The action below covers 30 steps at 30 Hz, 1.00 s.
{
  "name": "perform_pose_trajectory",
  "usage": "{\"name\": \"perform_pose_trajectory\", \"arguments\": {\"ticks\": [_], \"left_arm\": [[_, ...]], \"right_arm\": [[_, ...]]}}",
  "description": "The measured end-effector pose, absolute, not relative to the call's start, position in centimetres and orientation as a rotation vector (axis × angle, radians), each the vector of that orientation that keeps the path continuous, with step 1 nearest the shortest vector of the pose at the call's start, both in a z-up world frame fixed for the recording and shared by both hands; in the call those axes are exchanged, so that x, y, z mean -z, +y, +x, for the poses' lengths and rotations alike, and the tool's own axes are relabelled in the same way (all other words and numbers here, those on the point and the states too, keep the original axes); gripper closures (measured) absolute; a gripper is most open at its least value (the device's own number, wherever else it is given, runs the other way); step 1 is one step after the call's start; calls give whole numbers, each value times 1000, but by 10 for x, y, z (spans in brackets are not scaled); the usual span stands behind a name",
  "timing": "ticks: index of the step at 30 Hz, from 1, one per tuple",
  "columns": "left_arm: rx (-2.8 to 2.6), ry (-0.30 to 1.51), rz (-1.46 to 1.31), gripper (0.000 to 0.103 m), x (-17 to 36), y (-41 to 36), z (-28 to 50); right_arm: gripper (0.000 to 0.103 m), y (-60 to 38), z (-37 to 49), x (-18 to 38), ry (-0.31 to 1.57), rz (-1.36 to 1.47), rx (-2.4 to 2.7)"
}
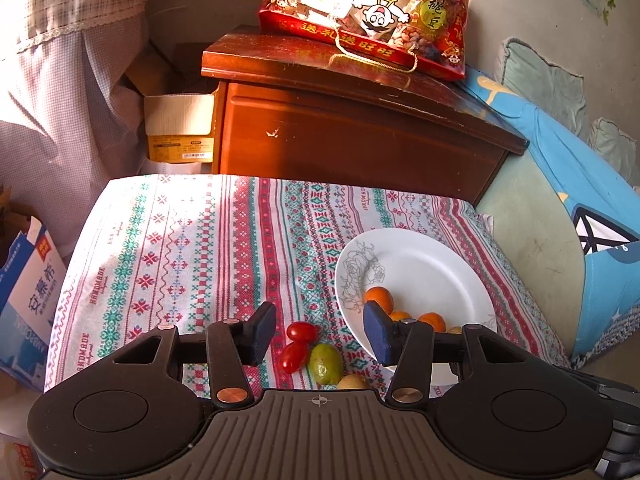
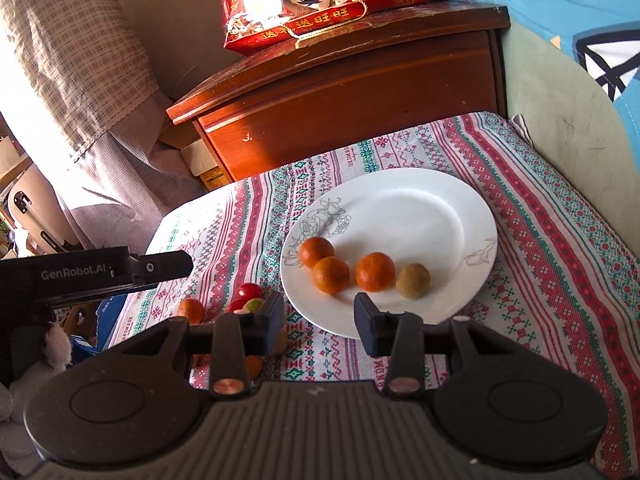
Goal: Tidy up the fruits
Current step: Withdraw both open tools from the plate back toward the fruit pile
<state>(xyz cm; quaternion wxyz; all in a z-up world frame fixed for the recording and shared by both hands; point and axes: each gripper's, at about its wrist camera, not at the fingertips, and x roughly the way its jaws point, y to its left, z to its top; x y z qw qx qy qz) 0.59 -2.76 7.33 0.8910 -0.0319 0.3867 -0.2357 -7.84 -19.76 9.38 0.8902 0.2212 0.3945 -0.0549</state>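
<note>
A white plate with a rose drawing lies on the patterned cloth. It holds three small oranges and a brownish-green fruit. Left of the plate lie two red cherry tomatoes, a green fruit and a yellowish one. An orange lies further left on the cloth. My left gripper is open and empty above the loose fruits. My right gripper is open and empty at the plate's near rim. The plate also shows in the left wrist view.
A wooden nightstand stands behind the cloth-covered table, with a red snack bag on top. A blue cushion is at the right. Cardboard boxes and a curtain are at the left.
</note>
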Motion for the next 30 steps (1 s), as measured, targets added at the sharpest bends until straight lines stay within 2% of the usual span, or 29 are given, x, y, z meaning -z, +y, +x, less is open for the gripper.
{"name": "perform_pose_trajectory", "arguments": {"ticks": [16, 30], "left_arm": [[381, 826, -52, 55, -55, 19, -20], [309, 875, 10, 55, -29, 44, -24]], "right_arm": [[62, -154, -111, -82, 861, 420, 25], [62, -117, -103, -52, 912, 374, -76]]}}
